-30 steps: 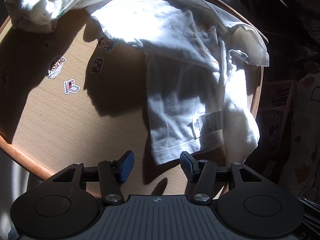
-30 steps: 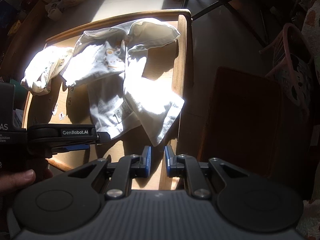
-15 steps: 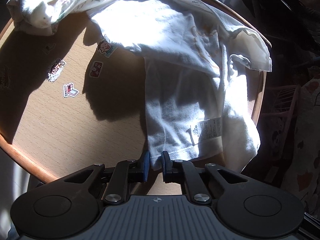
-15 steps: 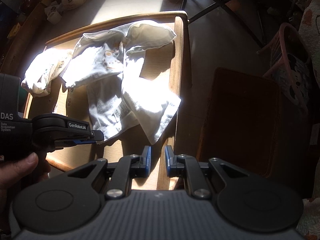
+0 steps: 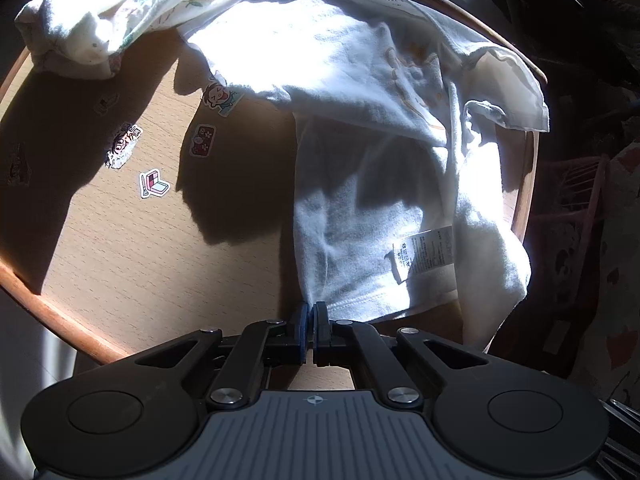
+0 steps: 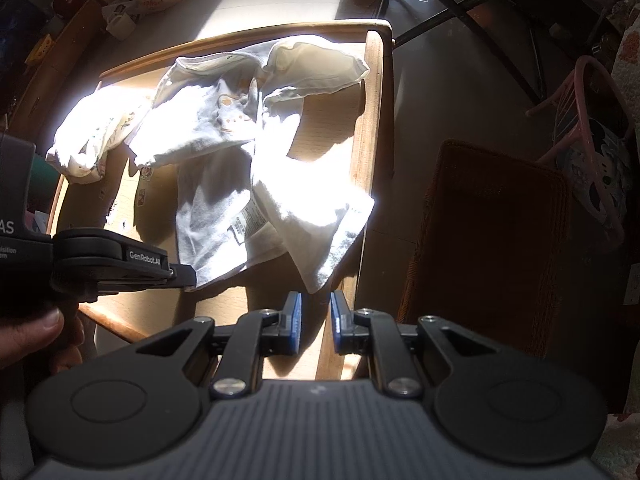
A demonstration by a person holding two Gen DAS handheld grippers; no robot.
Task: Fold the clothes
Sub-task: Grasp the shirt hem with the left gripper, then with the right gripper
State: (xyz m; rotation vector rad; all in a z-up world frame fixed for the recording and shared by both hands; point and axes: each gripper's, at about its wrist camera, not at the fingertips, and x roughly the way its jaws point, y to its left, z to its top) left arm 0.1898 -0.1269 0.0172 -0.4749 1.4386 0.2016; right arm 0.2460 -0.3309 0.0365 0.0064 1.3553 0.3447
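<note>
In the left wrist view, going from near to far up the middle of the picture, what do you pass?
left gripper shut on the shirt hem → care label → white shirt body → far table rim.

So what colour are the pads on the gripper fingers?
Blue, on black fingers; clearest in the right wrist view, on the right gripper pads.

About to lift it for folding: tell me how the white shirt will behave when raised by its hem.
The white shirt lies rumpled, so it will probably droop limply. It looks thin, likely light. One corner overhangs the table, so it may slide.
</note>
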